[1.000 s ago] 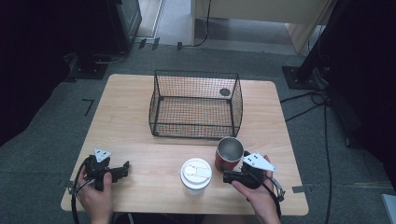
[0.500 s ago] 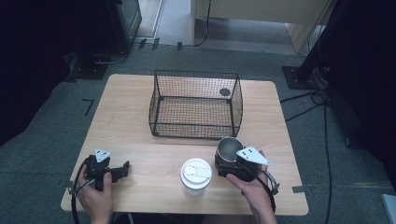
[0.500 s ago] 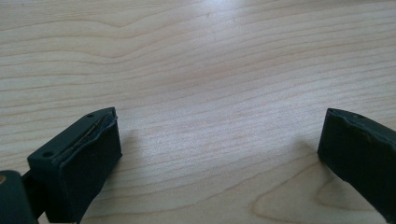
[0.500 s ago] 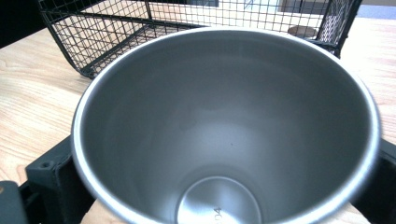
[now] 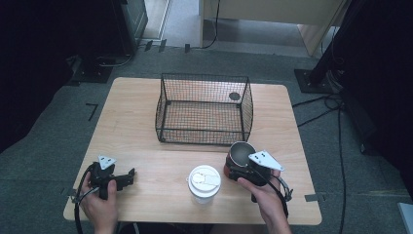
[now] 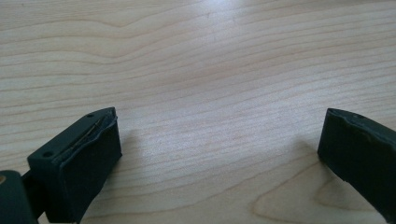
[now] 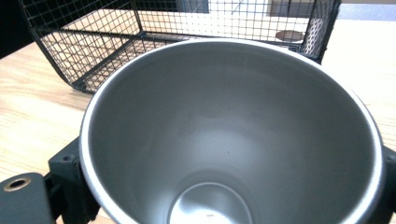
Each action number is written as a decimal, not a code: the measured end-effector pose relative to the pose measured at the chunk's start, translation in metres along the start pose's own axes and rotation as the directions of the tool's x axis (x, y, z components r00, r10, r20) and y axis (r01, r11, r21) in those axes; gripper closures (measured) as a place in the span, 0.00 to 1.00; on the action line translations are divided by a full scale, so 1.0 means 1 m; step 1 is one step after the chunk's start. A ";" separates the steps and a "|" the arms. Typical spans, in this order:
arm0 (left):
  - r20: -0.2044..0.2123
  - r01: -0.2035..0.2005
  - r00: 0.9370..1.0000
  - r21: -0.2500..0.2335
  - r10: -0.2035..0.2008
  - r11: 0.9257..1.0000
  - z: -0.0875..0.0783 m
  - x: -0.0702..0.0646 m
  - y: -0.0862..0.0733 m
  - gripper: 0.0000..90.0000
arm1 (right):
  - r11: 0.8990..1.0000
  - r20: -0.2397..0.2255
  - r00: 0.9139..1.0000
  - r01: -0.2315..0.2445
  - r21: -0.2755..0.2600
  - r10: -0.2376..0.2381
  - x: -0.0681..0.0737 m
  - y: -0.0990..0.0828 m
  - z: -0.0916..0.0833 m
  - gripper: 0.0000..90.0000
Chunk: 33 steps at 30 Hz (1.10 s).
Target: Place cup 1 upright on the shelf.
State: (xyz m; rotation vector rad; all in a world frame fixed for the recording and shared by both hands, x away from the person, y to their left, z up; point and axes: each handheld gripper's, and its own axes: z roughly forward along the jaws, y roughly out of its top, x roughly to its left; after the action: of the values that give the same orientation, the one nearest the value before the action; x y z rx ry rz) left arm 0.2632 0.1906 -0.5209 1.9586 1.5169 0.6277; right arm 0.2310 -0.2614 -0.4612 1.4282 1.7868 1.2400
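The right gripper (image 5: 239, 168) has just been closing and is gripping the cup (image 5: 240, 155) near the basket (image 5: 204, 108). The left gripper (image 5: 127, 176) is resting wide open, holding nothing, on the table (image 5: 136, 122).

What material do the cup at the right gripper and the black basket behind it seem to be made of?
The cup looks like brushed steel: a grey, softly shiny inside, with a red outside that seems painted. The basket looks like thin wire mesh with a black coating: one can see the table through its grid. The table looks like pale wood, perhaps laminate.
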 end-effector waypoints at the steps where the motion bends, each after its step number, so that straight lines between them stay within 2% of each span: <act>1: 0.000 0.001 1.000 0.000 -0.001 1.000 0.000 0.000 0.000 0.00 | 1.000 0.006 1.000 0.002 -0.003 -0.002 0.000 0.001 -0.001 0.08; 17: 0.000 0.001 1.000 -0.001 -0.001 1.000 0.000 0.000 0.000 0.00 | 0.998 0.009 1.000 0.030 -0.053 -0.030 0.005 0.028 -0.009 0.08; 33: 0.001 0.002 1.000 -0.001 -0.002 1.000 0.000 0.000 0.000 0.00 | 0.995 0.006 0.998 0.057 -0.081 -0.057 0.013 0.056 -0.004 0.08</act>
State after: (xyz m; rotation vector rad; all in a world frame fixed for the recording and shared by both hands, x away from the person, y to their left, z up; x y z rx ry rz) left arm 0.2632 0.1905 -0.5209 1.9567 1.5175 0.6270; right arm 0.2491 -0.2490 -0.4080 1.3249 1.7418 1.2649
